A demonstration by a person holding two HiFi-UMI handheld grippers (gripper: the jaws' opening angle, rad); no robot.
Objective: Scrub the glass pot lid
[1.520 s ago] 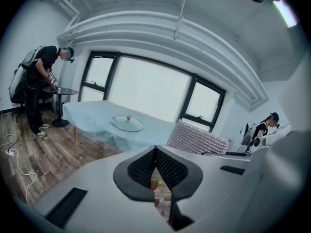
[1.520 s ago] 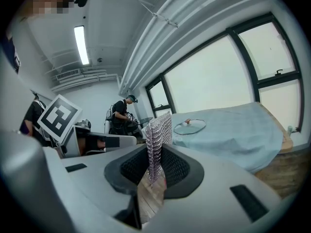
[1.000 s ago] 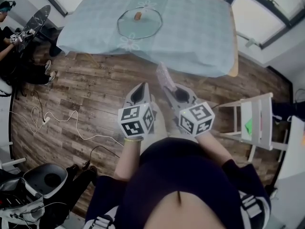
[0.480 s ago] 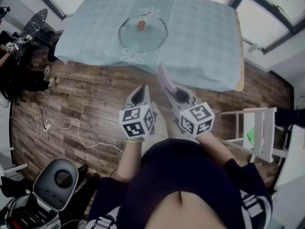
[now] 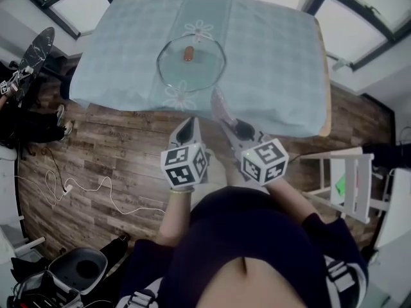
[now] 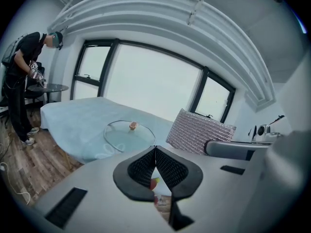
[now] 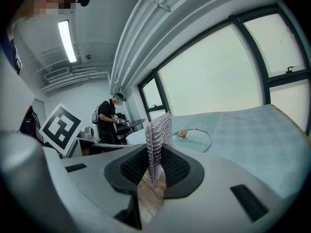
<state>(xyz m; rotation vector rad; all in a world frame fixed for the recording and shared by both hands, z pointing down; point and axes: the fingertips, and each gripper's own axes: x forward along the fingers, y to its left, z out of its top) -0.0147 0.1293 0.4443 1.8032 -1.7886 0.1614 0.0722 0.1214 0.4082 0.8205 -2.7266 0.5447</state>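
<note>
Glass pot lid, brown knob up: lies flat on pale-blue cloth covering the table, on the flowered middle strip, roughly midway between far and near edges and a little left of centre. Covers only cloth, visible through the glass. Left gripper: hangs over wood floor just short of the table's near edge, jaws pressed together tip to tip, gripping nothing. Right gripper, close beside it and likewise short of the near edge: clamps a silvery mesh scrub pad, standing on edge between the jaws and jutting past them toward the lid. Both well apart from the lid, with only open cloth between. Off the table's right edge: white chair on the floor. Left of the grippers: pale cable looping across the boards, grey round-topped device at lower left. Left gripper view: shows the pad's broad quilted face beside the right gripper's grey body, and large windows behind the table. Right gripper view: shows the pad edge-on and a marker cube at left. Both gripper views: give the standing figure of a person in dark clothes by a small round table beyond the left edge. Head view: takes in the whole tabletop, chair and cable.
</note>
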